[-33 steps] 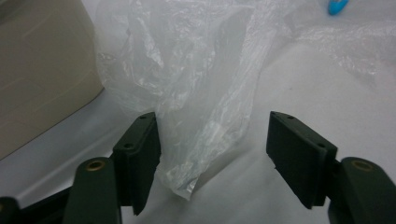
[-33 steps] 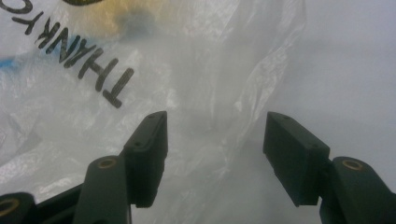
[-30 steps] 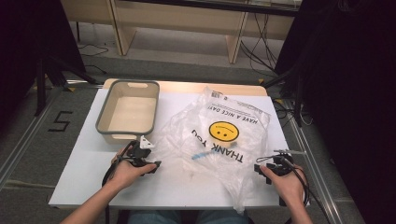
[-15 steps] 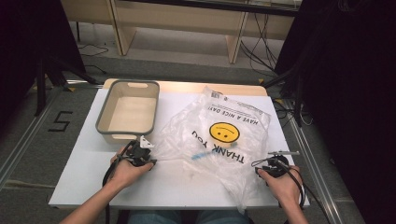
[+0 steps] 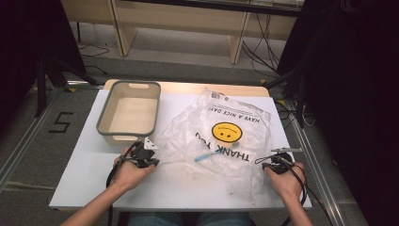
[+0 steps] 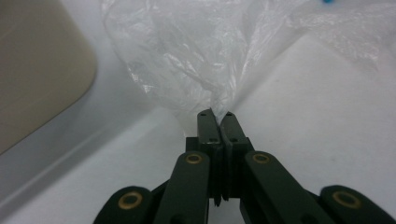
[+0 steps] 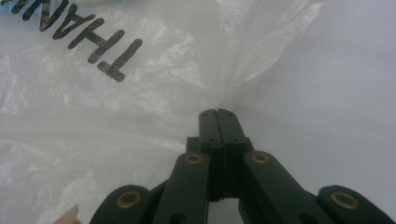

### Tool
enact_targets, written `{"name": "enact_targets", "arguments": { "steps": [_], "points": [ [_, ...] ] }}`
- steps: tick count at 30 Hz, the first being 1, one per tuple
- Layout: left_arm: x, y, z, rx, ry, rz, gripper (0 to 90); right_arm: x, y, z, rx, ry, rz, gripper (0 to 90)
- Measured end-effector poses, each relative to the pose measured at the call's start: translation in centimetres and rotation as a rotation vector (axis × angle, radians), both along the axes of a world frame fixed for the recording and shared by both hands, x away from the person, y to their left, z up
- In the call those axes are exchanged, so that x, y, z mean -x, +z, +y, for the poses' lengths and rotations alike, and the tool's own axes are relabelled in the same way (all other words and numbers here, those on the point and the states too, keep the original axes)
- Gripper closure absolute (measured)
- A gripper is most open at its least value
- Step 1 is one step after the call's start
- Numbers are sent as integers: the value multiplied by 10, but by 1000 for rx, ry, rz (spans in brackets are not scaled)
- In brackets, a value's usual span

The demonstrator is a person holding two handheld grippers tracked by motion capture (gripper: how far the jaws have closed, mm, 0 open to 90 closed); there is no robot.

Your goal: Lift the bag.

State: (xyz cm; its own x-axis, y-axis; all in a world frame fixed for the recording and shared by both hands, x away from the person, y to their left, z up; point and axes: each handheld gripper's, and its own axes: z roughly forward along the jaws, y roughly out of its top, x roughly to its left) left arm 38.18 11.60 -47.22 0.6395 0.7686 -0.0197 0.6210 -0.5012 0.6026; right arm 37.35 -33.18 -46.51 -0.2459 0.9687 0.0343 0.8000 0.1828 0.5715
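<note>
Pinching the plastic bag (image 5: 221, 141), the left gripper (image 6: 217, 114) and right gripper (image 7: 217, 112) have just been closing – each gripper view is showing film clamped, the high view its smiley.

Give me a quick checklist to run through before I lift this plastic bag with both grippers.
1. Left gripper pinched on the plastic bag: ok, its jaws have just closed with film bunched between them.
2. Right gripper pinched on the bag's other edge: ok, its jaws have just closed on gathered film.
3. Grip deep enough to hold under load: cannot tell, only the pad tips catch the film.
4. Blue item at the bag: cannot tell whether it lies inside or under the film.
5. Grey bin out of the way: ok, it stands beside the bag at the left.
</note>
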Motion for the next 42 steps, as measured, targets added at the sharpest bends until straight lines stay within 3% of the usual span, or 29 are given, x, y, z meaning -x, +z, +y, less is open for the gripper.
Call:
{"name": "enact_targets", "arguments": {
  "steps": [6,7,11,17,20,28,34,38,42],
  "points": [
    [9,2,-9,2,-49,18,894,-7,4,-6,17,-18,-48,900],
    [12,3,-12,11,-56,23,894,-11,6,-7,32,-20,-77,900],
    [20,4,-22,33,-105,41,893,-20,7,-7,51,-19,-114,900],
    [26,6,-32,38,-141,28,893,-36,6,-2,58,-27,-158,900],
    [28,7,-36,58,-151,29,893,-42,6,1,58,-32,-178,900],
    [30,5,-45,56,-179,19,893,-54,3,5,72,-22,-215,900],
    [28,3,-45,63,-165,18,892,-55,3,5,79,-13,-228,895],
    [28,2,-45,58,-170,20,891,-53,6,3,71,-11,-224,800],
    [29,1,-44,55,-171,14,883,-48,14,0,68,-14,-248,676]
  ]
}}
